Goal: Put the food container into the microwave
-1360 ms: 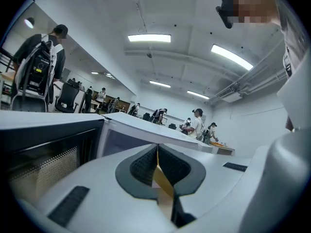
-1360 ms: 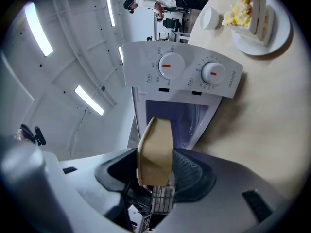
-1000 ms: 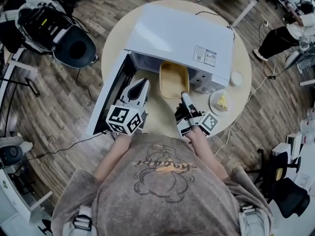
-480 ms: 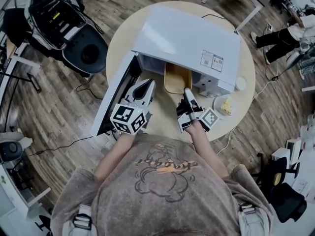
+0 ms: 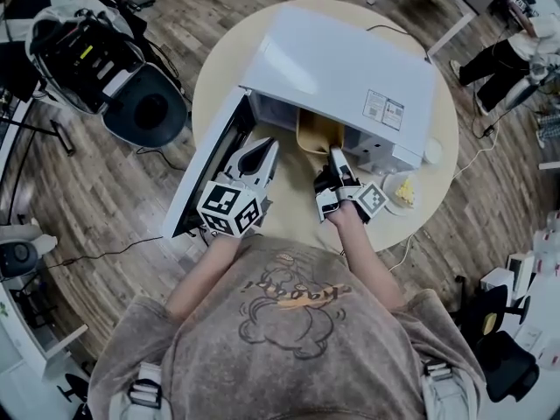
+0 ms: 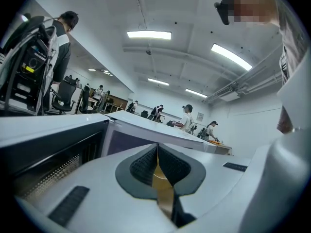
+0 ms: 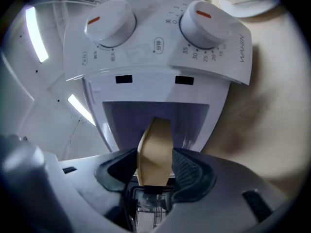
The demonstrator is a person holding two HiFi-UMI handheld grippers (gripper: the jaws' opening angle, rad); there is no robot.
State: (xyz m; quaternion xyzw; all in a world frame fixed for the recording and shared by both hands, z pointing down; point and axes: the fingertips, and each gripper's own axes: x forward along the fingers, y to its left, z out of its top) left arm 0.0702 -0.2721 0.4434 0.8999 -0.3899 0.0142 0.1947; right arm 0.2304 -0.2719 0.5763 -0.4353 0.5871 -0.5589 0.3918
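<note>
The white microwave (image 5: 341, 73) stands on the round table (image 5: 293, 213) with its door (image 5: 206, 169) swung open to the left. A tan food container (image 5: 318, 134) lies partly inside the cavity, its near end still sticking out. My right gripper (image 5: 335, 154) is shut on that near rim; in the right gripper view the tan rim (image 7: 154, 152) sits clamped between the pads of the right gripper (image 7: 154, 165), below the two dials (image 7: 204, 23). My left gripper (image 5: 259, 154) hovers between the door and the container with its jaws shut and nothing in them, as the left gripper (image 6: 158, 171) view confirms.
A plate with food (image 5: 404, 191) and a small white round object (image 5: 430, 151) lie right of the microwave. A cable (image 5: 411, 234) runs off the table's right edge. Chairs and equipment (image 5: 96, 51) stand on the floor at left.
My right gripper has pushed the container further into the microwave, so less of it shows outside. The left gripper has kept its place.
</note>
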